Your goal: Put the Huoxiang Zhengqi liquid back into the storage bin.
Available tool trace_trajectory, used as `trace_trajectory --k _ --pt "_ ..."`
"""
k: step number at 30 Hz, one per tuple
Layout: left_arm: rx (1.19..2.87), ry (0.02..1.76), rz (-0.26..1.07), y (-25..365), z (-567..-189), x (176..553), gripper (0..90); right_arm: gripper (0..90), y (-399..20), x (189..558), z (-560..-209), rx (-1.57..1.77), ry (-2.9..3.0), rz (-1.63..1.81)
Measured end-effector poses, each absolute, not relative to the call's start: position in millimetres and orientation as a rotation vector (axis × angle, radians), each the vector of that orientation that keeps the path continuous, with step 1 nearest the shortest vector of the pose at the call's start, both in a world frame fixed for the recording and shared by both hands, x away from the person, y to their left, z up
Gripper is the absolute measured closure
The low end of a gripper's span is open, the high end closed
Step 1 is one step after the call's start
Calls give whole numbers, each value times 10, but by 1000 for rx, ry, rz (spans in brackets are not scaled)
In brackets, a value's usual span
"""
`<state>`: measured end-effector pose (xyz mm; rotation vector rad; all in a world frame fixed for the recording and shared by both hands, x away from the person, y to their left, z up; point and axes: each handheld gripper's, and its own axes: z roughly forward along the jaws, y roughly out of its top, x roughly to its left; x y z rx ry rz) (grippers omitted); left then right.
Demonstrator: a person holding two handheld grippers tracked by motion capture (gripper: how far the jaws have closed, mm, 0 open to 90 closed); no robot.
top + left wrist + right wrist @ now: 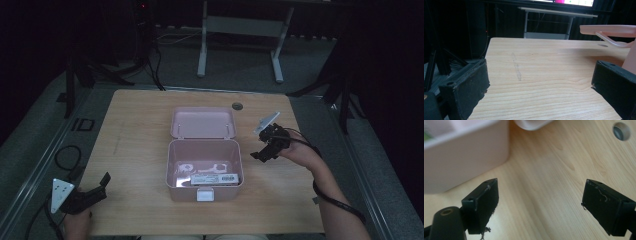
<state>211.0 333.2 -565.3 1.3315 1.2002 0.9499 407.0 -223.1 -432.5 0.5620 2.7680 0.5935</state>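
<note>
My right tool [260, 151] hangs just off the right wall of the pink box [205, 170], its jaws spread wide with nothing between them; in the right gripper view I see only bare wood in the gap, the box wall at upper left and a round cable hole [621, 131] at upper right. The right hand [300, 152] grips the tool body from behind, wrist bent so the tool tips down and leftward toward the box, and the forearm runs in from the bottom right with a black cable looping along it. My left tool [92, 192] rests low at the near left corner of the counter [135, 125], well apart from the box, jaws also wide and empty, pointing up and to the right across the wood; its grey three-cornered plate [60, 192] faces the camera, and the left hand [77, 225] holds it from below. The box sits in the middle of the counter with its lid [203, 122] thrown back flat behind it, and inside lie a white packet [215, 178] and some pale shapes I cannot make out.
</note>
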Motion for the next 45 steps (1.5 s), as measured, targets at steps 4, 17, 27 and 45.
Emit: trace_trajectory --k 4,17,27,45 --pt "1331 1201 949 3332 -5653 2110 10 134 -2342 4091 -4531 625 2705 640" --pt "1328 1203 949 3334 -5653 2109 10 133 -2688 4054 -5065 821 2501 750" --pt "1326 1206 950 3335 -5653 2109 10 132 -3048 3955 -5254 1021 2208 894" --pt "1319 1205 947 3338 -5654 2108 10 133 -3426 3840 -5454 1282 1829 1028"
